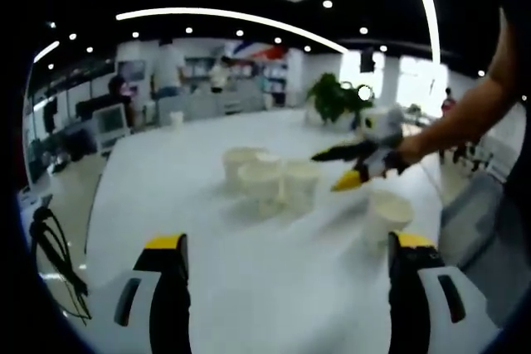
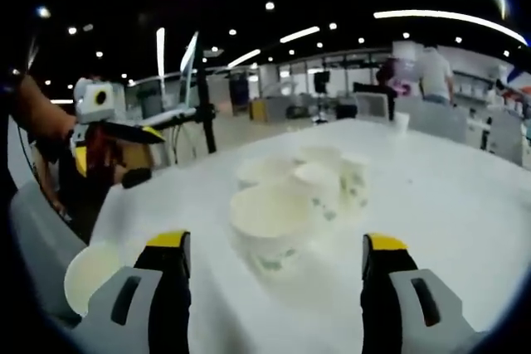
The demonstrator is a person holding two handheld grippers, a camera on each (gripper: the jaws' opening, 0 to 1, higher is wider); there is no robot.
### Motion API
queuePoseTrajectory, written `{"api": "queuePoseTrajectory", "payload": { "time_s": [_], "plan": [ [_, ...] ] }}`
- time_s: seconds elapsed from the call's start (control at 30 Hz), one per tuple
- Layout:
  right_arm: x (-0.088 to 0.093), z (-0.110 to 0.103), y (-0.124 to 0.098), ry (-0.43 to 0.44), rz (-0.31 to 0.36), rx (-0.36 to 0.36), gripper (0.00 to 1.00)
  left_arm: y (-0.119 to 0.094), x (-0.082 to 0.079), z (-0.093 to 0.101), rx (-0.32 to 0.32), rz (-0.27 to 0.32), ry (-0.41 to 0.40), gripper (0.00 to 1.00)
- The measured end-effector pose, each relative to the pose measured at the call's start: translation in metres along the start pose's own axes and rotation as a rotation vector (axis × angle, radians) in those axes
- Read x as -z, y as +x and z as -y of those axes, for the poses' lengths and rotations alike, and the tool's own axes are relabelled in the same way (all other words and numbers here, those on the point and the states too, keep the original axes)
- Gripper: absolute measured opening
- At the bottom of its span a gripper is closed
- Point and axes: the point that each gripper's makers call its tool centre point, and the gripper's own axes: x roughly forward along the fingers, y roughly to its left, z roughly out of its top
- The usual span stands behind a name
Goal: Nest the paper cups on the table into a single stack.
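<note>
Paper cups: a cluster of white cups stands upright and mouth-up near the middle of the white tabletop, their walls touching or just beside one another; the nearest cup in the right gripper view sits a little forward of the rest.
Lone cup: one more cup stands apart from the cluster in the left gripper view, near that view's right jaw.
Stack so far: none judged formed; the cups stand singly.
Handling: judged very light, thin-walled and easily crushed or tipped; slick paper may slip.
Where to grip: at the rolled rim or just below it, with gentle pressure, since the rim is the stiffest part.
Left hand-held gripper: jaws spread wide, empty, above the tabletop short of the cluster.
Right hand-held gripper: jaws spread, empty, framing the nearest cup without touching it; it also shows from the side in the left gripper view.
Surroundings: open office with ceiling lights, a potted plant, people at the far end.
</note>
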Motion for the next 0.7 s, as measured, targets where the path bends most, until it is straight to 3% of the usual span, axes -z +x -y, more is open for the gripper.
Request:
{"api": "queuePoseTrajectory", "payload": {
  "time_s": [0.13,0.33,0.7],
  "plan": [
    [-0.004,-0.002,0.011,-0.013,-0.003,-0.019,0.78,-0.002,0.0,-0.001,-0.003,-0.001,-0.003,1.0],
    [-0.003,0.0,0.025,-0.017,-0.025,-0.006,0.62,-0.005,0.003,-0.001,-0.007,-0.005,-0.009,1.0],
    [-0.007,-0.008,0.04,-0.024,-0.029,-0.026,0.55,-0.01,0.005,-0.004,-0.028,-0.004,-0.027,1.0]
  ]
}}
